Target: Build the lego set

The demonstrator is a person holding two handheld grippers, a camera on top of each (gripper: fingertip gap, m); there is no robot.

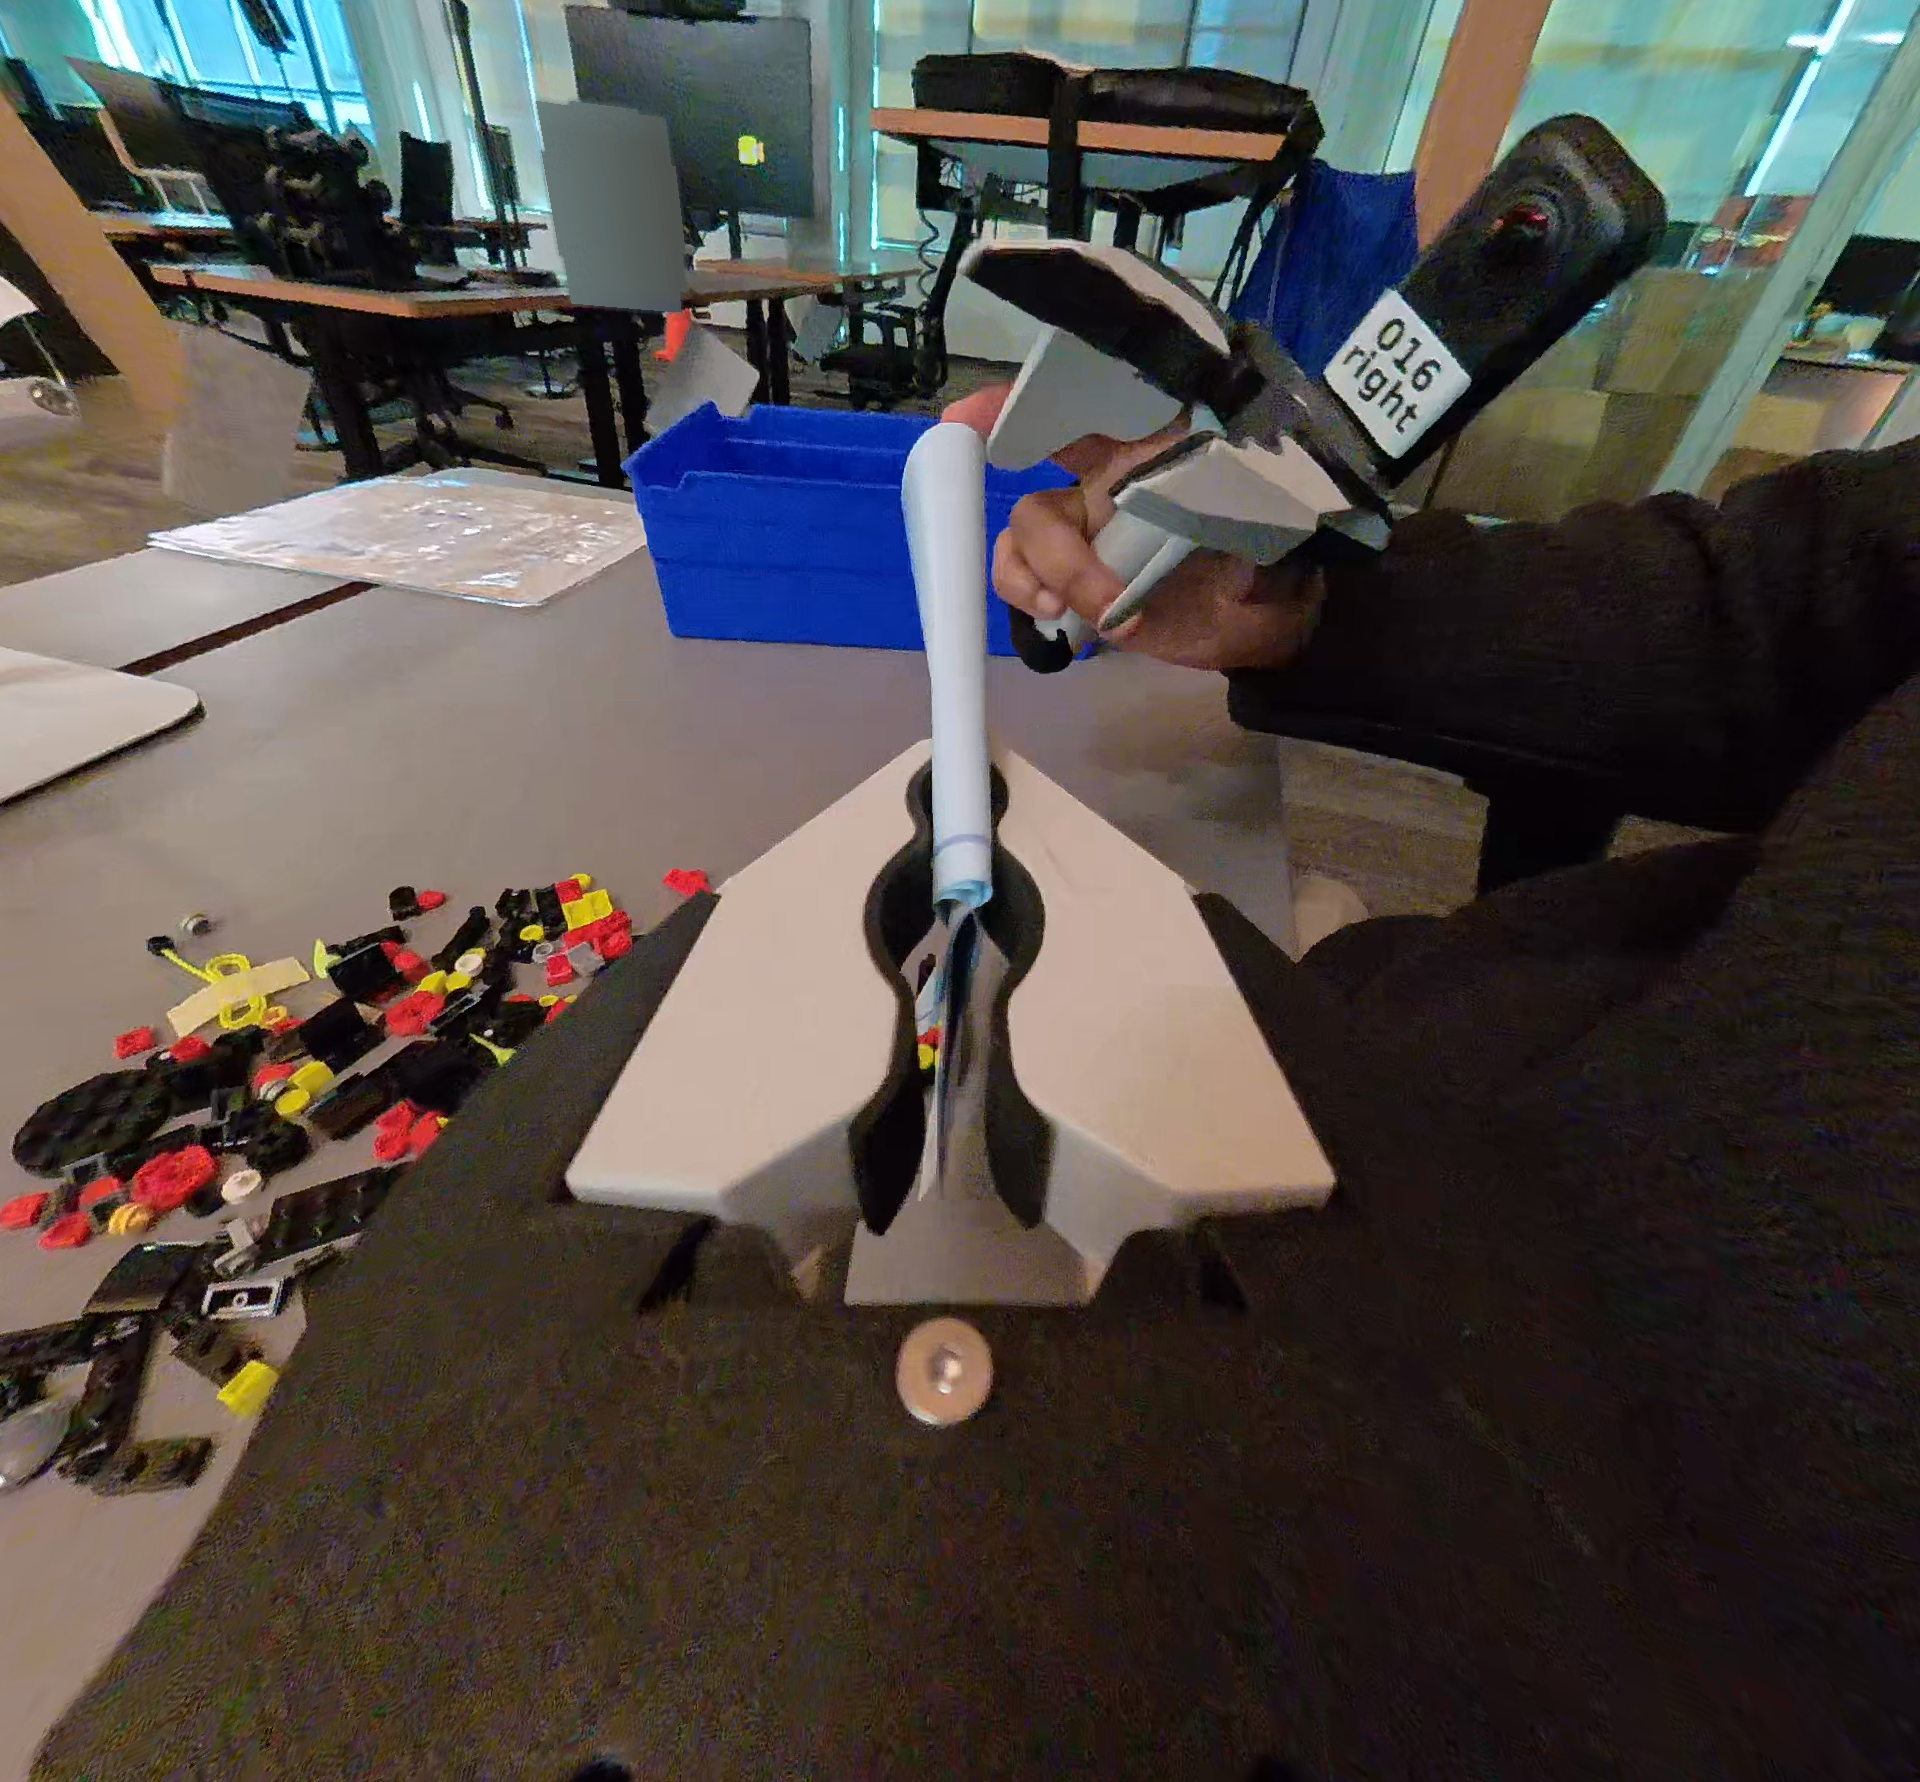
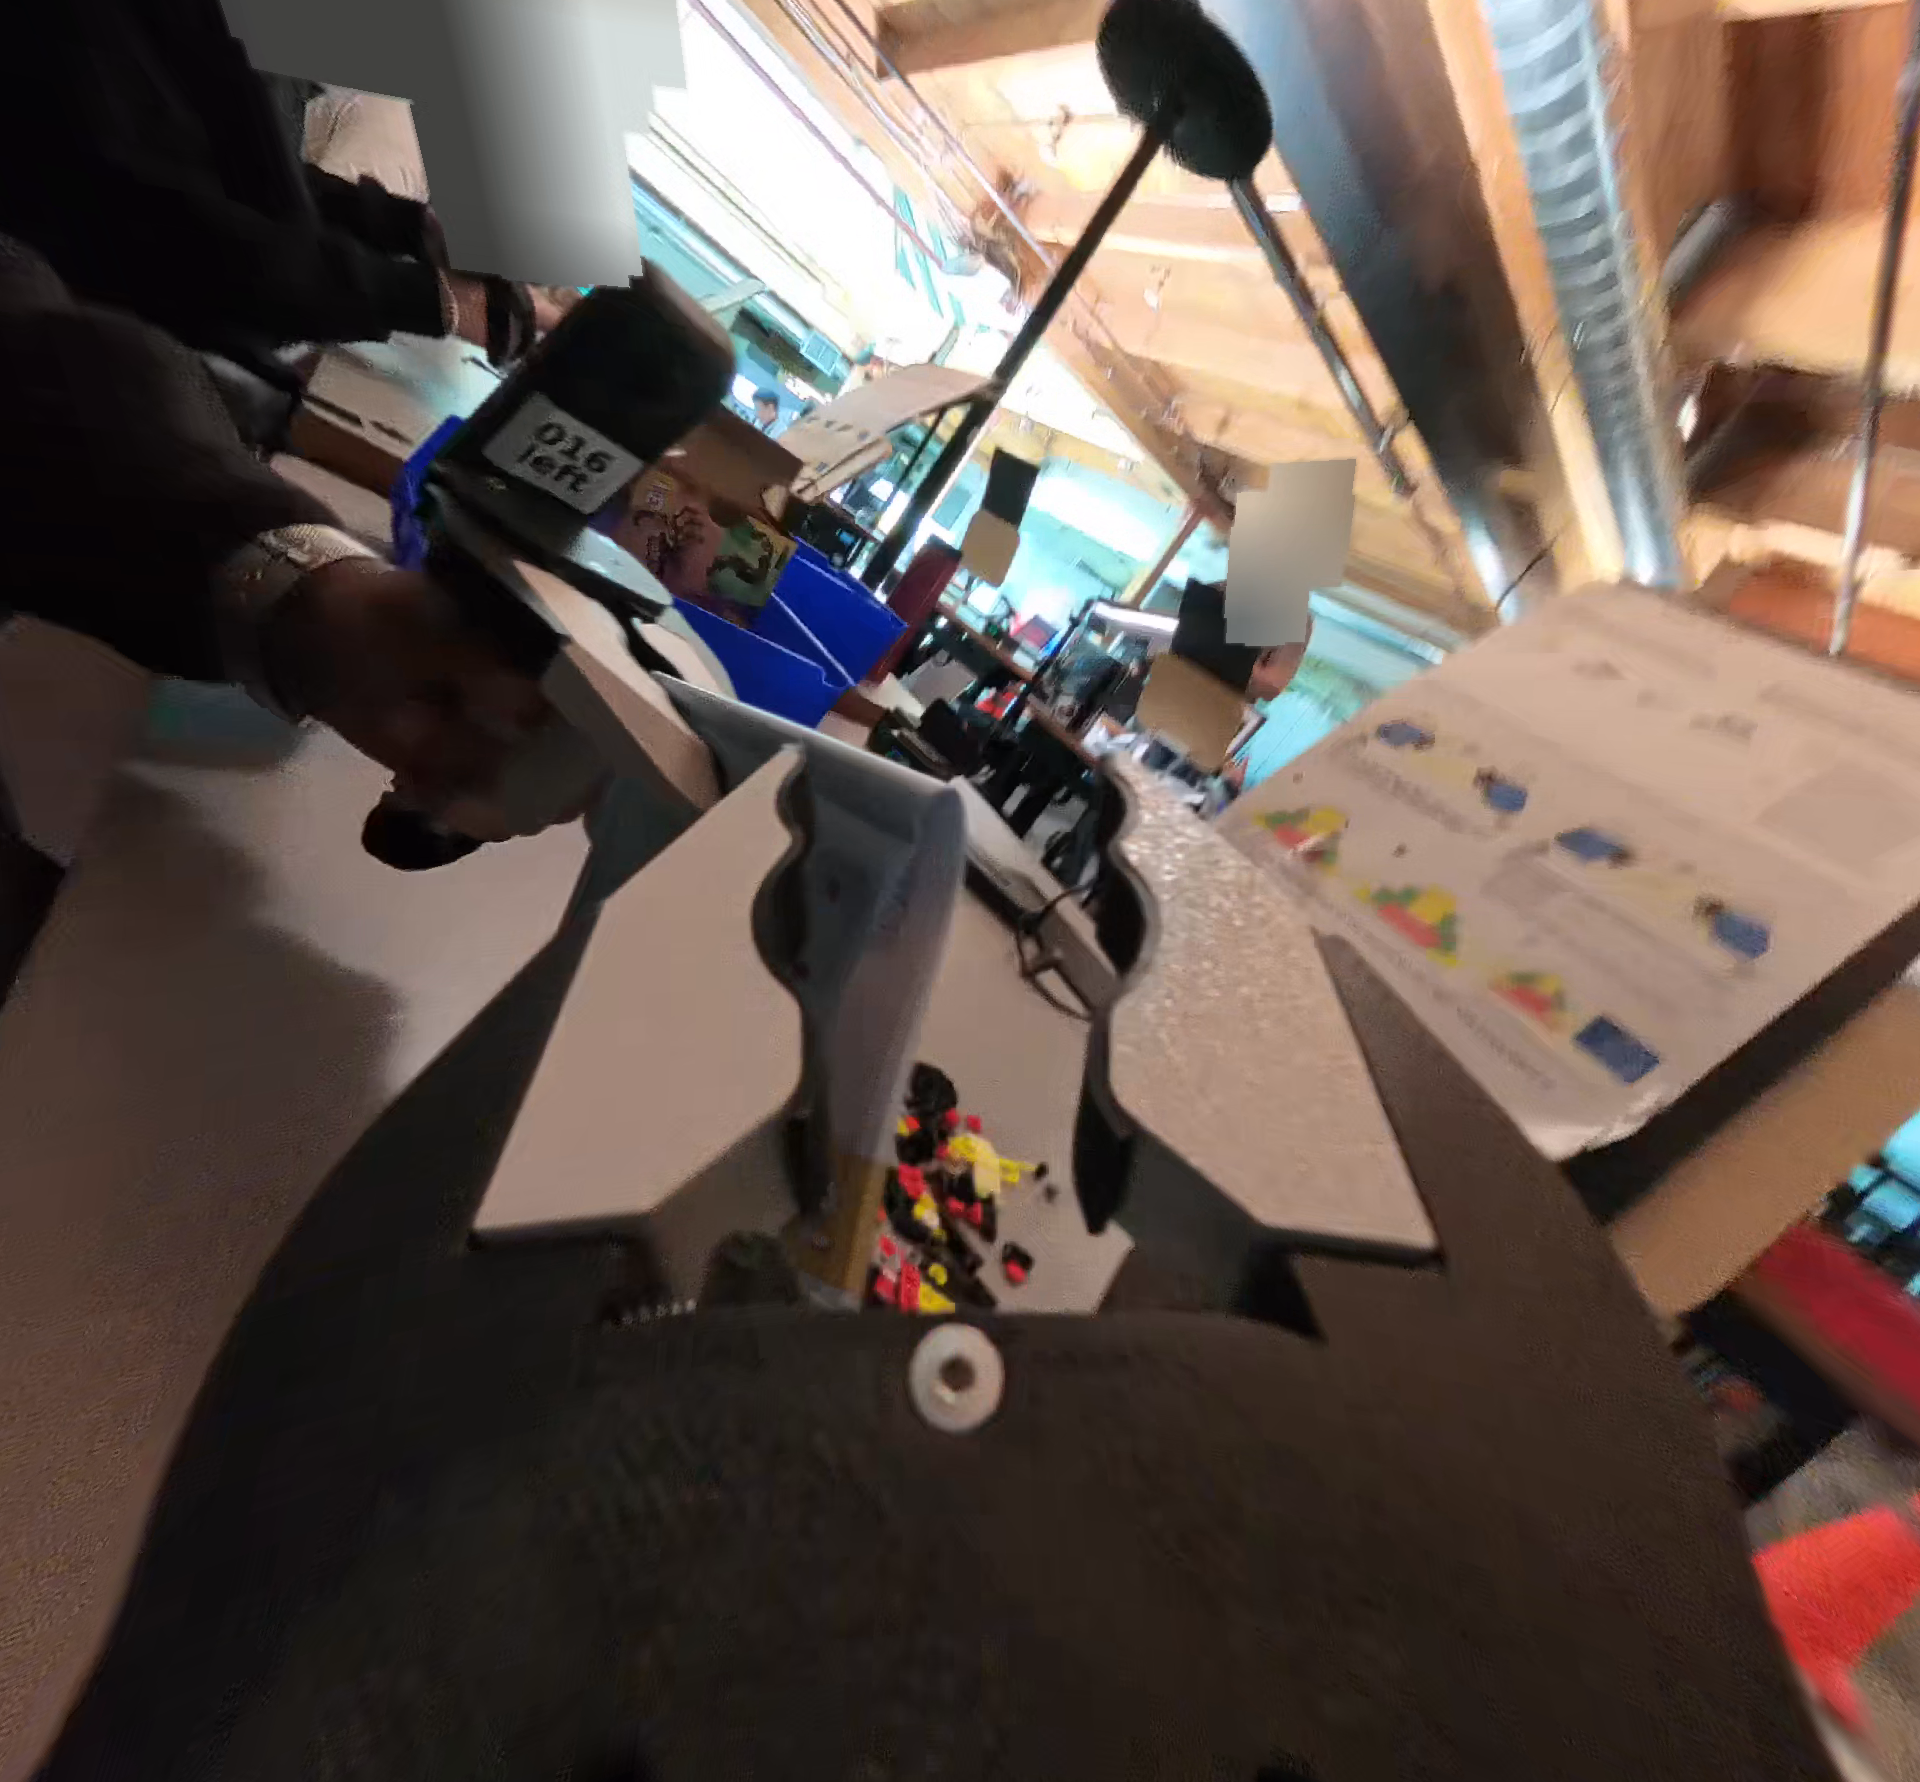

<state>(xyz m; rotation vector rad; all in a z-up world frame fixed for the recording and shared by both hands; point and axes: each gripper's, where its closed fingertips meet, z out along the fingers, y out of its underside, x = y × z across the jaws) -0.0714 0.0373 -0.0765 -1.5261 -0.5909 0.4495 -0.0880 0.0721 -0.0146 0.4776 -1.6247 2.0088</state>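
Observation:
My left gripper point(image 1: 961, 761) is shut on a pale blue-and-white paper instruction booklet point(image 1: 956, 631). The booklet stands edge-on and rises from the jaws toward my right gripper point(image 1: 1081, 475), held in a hand at the upper right. In the right wrist view my right gripper point(image 2: 956, 797) is open. The booklet's sheet point(image 2: 894, 953) lies between its fingers close to the left finger point(image 2: 665, 984), and the right pad stands apart from it. The left gripper point(image 2: 603, 662) shows at the left there. Loose black, red and yellow lego pieces point(image 1: 312, 1057) lie on the grey table point(image 1: 520, 745). They also show in the right wrist view point(image 2: 935, 1202).
A blue bin point(image 1: 790, 527) stands behind the booklet. A clear plastic sheet point(image 1: 416, 527) lies at the back left. A printed page with coloured pictures point(image 2: 1558, 849) fills the right of the right wrist view. Desks and monitors stand beyond the table.

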